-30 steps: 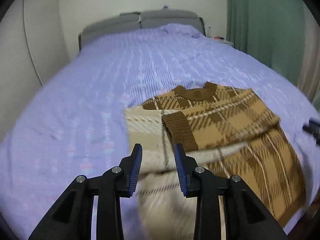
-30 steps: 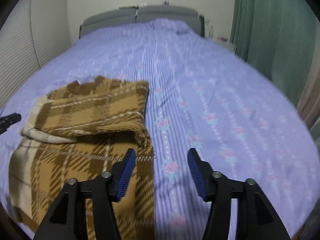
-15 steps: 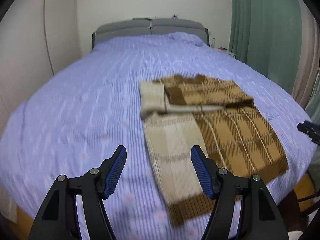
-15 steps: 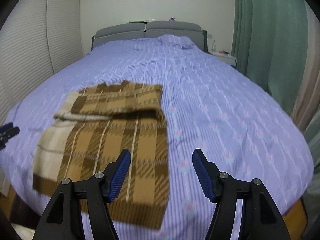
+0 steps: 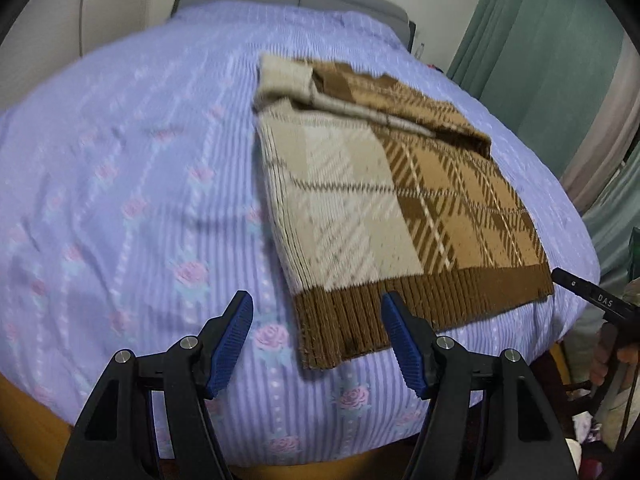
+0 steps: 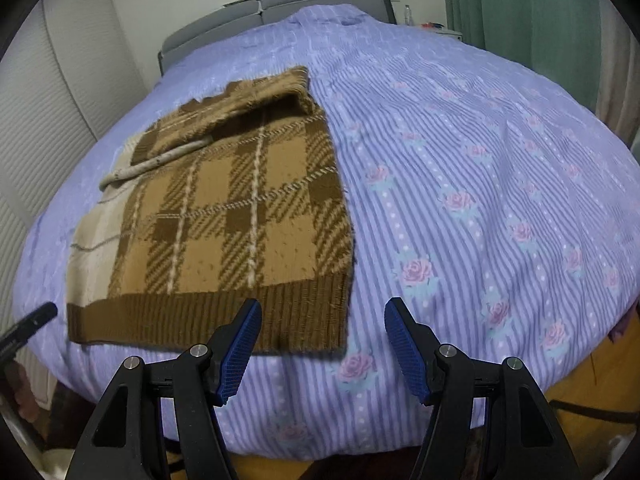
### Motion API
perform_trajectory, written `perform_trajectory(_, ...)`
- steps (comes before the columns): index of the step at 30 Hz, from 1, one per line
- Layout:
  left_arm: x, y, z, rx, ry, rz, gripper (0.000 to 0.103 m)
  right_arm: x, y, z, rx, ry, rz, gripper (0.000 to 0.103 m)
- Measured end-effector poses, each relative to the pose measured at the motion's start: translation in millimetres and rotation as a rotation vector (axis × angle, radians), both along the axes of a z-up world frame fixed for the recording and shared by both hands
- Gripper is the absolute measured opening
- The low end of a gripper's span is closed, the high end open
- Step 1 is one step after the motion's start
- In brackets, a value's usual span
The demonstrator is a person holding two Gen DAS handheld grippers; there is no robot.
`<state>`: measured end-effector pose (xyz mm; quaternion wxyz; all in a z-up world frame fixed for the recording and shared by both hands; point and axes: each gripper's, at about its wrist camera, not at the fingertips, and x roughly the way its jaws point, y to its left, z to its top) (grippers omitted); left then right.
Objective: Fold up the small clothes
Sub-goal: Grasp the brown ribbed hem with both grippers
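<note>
A brown and cream plaid knit sweater (image 5: 400, 196) lies flat on the bed with its sleeves folded across the chest; it also shows in the right wrist view (image 6: 228, 216). Its ribbed brown hem (image 5: 404, 312) faces me near the bed's foot. My left gripper (image 5: 316, 340) is open and empty, hovering just before the hem's left corner. My right gripper (image 6: 322, 344) is open and empty, just before the hem's right corner (image 6: 320, 320). Each gripper's tip shows at the edge of the other view.
The purple striped floral bedspread (image 6: 460, 200) covers the whole bed. A grey headboard (image 6: 280, 0) stands at the far end. Green curtains (image 5: 540, 40) hang on the right, a white slatted wall (image 6: 48, 100) on the left. The bed's foot edge (image 6: 360, 452) is right below the grippers.
Both grippers pulled back from the sweater's upper part to the foot of the bed, near the hem. The left gripper opened wide; the folded sleeves stay in place.
</note>
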<state>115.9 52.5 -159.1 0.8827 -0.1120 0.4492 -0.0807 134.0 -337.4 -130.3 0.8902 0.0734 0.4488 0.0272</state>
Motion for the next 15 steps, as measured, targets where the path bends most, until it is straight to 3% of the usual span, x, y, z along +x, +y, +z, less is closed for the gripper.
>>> perform_trajectory(2,4.8,2.6,-10.6,-0.051,0.03,0.006,0.064,1.0,0.7,-2.2,0.004,0.001,0.001,0.064)
perform_trajectory(4,9.9,4.8,-16.9,-0.098,0.051,0.004,0.056,3.4,3.0,-2.6,-0.019,-0.012,0.004,0.064)
perform_trajectory(8,20.7,2.6,-19.9,-0.142,0.059,-0.007,0.052,11.0,7.2,-3.5,-0.061,-0.031,0.016,0.064)
perform_trajectory(12,26.9,-3.3,-24.9,-0.114,0.082,0.007,0.039,18.6,-2.0,-13.4,-0.024,-0.002,-0.005,0.064)
perform_trajectory(15,25.9,-5.8,-26.8,-0.094,0.084,0.018,0.036,20.1,-7.8,-21.6,0.004,0.015,-0.008,0.062)
